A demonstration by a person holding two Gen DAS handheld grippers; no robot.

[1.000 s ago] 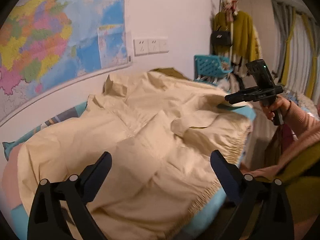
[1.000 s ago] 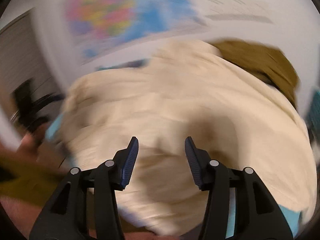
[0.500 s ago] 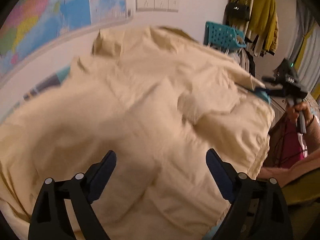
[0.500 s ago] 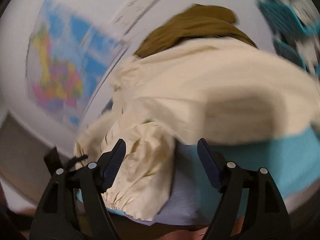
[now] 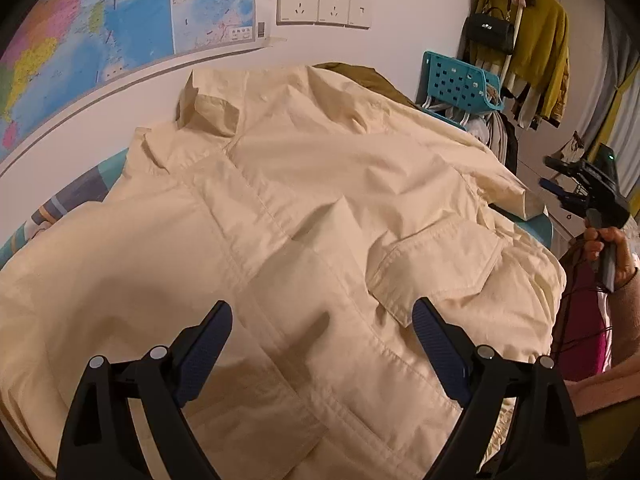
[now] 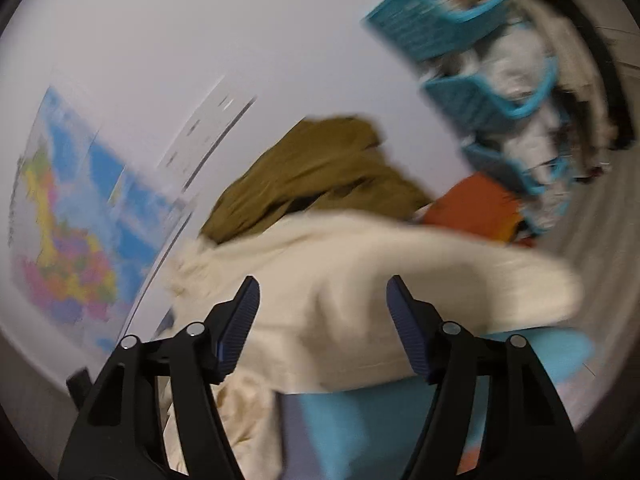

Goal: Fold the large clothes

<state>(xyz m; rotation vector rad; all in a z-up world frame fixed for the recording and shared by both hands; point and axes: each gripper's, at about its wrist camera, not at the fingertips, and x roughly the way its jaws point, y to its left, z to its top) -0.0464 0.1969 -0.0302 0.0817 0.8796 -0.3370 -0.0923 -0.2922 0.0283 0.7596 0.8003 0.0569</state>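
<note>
A large cream jacket [image 5: 304, 200] lies spread front-up on a blue-covered surface, with its collar [image 5: 208, 108] toward the wall and a pocket flap [image 5: 436, 256] at the right. My left gripper [image 5: 322, 306] hovers open over the jacket's lower front, nothing between its pads. My right gripper [image 5: 550, 174], held by a hand [image 5: 612, 248], is off the jacket's right edge near a folded-in sleeve end [image 5: 516, 196]. In the blurred right wrist view the right gripper [image 6: 322, 280] is open, with cream jacket fabric [image 6: 460, 272] lying beyond its fingers, not pinched.
An olive garment [image 6: 320, 168] is heaped behind the jacket by the wall. Stacked blue baskets [image 5: 460, 80] of clothes stand at the right, with an orange item [image 6: 472, 208] beside them. A yellow-green cardigan and black bag [image 5: 492, 28] hang beyond. A map [image 5: 100, 40] and sockets [image 5: 324, 4] are on the wall.
My left gripper came in lower and closer over the jacket. The right gripper rolled, swung off past the jacket's right edge, and its jaws widened.
</note>
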